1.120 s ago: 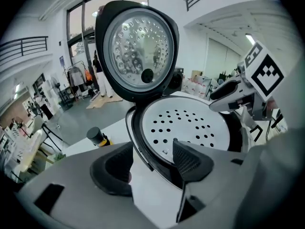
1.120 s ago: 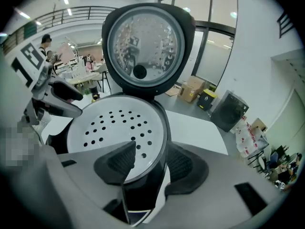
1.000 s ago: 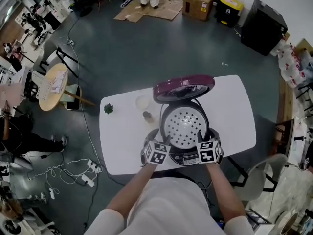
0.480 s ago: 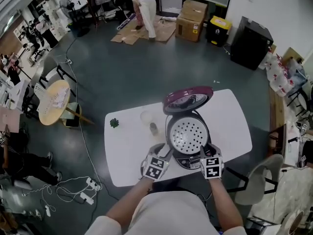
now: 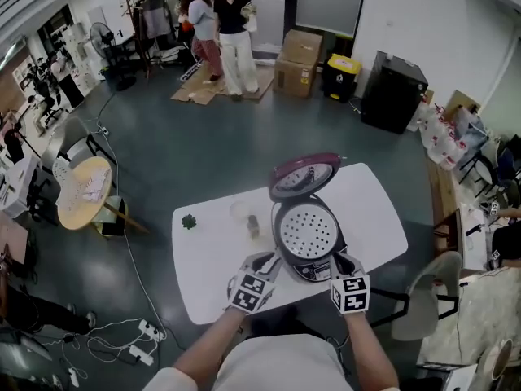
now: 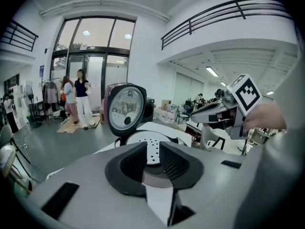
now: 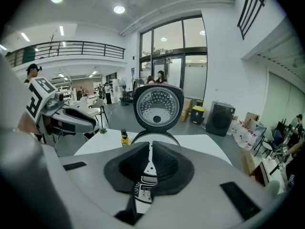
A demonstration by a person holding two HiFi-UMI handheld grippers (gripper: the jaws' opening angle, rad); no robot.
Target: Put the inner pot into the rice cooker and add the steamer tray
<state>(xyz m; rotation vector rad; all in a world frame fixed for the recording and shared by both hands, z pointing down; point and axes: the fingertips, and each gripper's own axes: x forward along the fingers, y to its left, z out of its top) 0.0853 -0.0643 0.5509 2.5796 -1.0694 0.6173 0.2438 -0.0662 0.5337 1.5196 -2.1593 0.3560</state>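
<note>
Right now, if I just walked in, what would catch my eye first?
The rice cooker in the middle of the white table, its maroon lid standing open over a white perforated steamer tray. At its near side, the left claw and right claw, each with a black-and-white marker cube, hang empty, their jaws having just been closing.

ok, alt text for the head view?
Open rice cooker with the perforated steamer tray seated inside, on a white table. The left gripper and right gripper hover before it, jaws just closed further, nothing between them.
</note>
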